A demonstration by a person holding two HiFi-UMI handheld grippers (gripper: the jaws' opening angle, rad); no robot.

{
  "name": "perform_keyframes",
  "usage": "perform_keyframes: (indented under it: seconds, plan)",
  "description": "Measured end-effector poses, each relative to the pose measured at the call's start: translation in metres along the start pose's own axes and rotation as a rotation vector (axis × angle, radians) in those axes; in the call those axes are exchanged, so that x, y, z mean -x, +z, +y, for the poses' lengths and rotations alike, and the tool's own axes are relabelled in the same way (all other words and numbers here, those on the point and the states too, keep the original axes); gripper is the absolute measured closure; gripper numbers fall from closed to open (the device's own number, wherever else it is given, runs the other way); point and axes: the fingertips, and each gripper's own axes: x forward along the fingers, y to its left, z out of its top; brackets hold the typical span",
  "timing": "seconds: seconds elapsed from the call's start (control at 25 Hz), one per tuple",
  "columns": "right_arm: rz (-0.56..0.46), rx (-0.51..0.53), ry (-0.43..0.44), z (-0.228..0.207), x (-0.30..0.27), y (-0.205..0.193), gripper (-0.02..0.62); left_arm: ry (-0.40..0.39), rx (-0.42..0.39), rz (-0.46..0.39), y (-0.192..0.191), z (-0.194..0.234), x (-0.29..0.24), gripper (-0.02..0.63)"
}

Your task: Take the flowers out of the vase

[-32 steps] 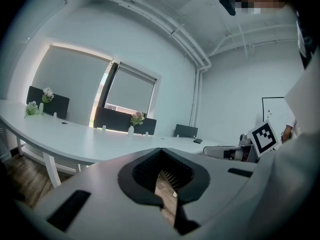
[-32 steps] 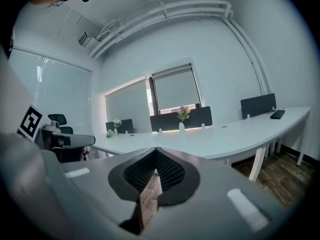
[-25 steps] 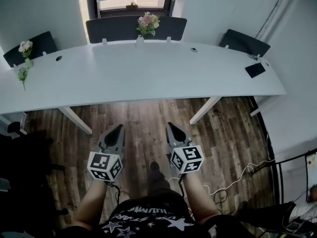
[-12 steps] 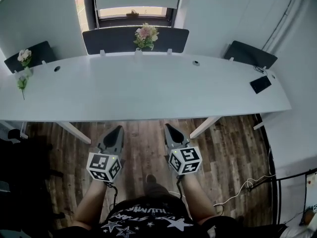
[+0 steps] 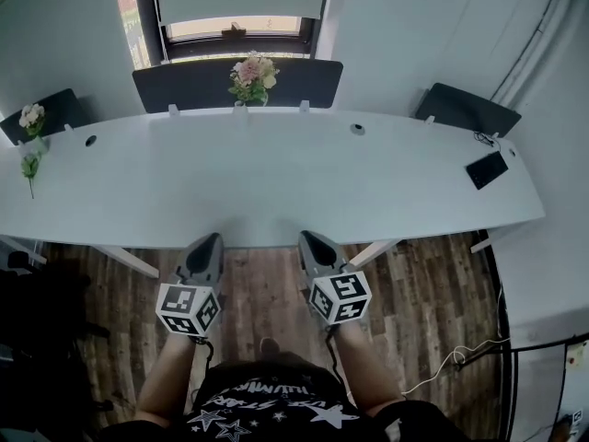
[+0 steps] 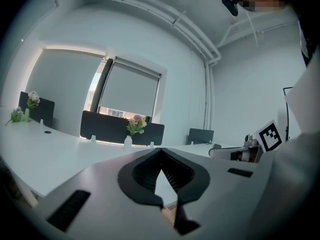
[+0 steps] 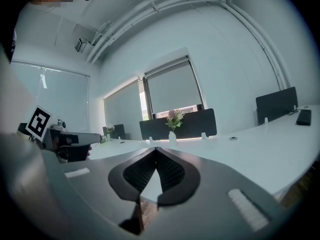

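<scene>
A bunch of pink and cream flowers [image 5: 250, 74] stands in a small white vase [image 5: 240, 105] at the far edge of the long white table [image 5: 276, 182], in front of a dark screen. Both grippers are held side by side at the table's near edge, far from the vase. My left gripper [image 5: 210, 239] is shut and empty, and so is my right gripper [image 5: 306, 238]. The left gripper view shows the flowers [image 6: 135, 125] far beyond its shut tips [image 6: 161, 150]. In the right gripper view the flowers [image 7: 173, 119] and vase [image 7: 171, 137] lie straight ahead of the shut tips [image 7: 155, 149].
A second small bunch of flowers [image 5: 30, 118] stands at the table's far left, with a loose green stem [image 5: 31, 166] beside it. A dark phone [image 5: 487, 169] lies at the right end. Dark screens [image 5: 465, 110] line the far edge. Wooden floor [image 5: 267, 293] lies below.
The table has drawn closer: its near edge now meets the tips of both grippers, which earlier hung over the floor. Both grippers stay shut and empty.
</scene>
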Motion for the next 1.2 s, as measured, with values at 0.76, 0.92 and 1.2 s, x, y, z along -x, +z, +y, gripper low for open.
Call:
perform_keyframes:
  seconds: [0.76, 0.92, 1.2]
  plan:
    - [0.013, -0.028, 0.029, -0.029, -0.068, 0.005, 0.592, 0.019, -0.019, -0.003, 0.012, 0.046, -0.063, 0.597]
    - [0.013, -0.015, 0.022, -0.042, -0.096, 0.016, 0.592, -0.004, -0.026, -0.015, 0.025, 0.063, -0.095, 0.597]
    - [0.038, -0.017, 0.013, -0.059, -0.157, 0.026, 0.592, -0.014, -0.019, -0.017, 0.042, 0.105, -0.147, 0.597]
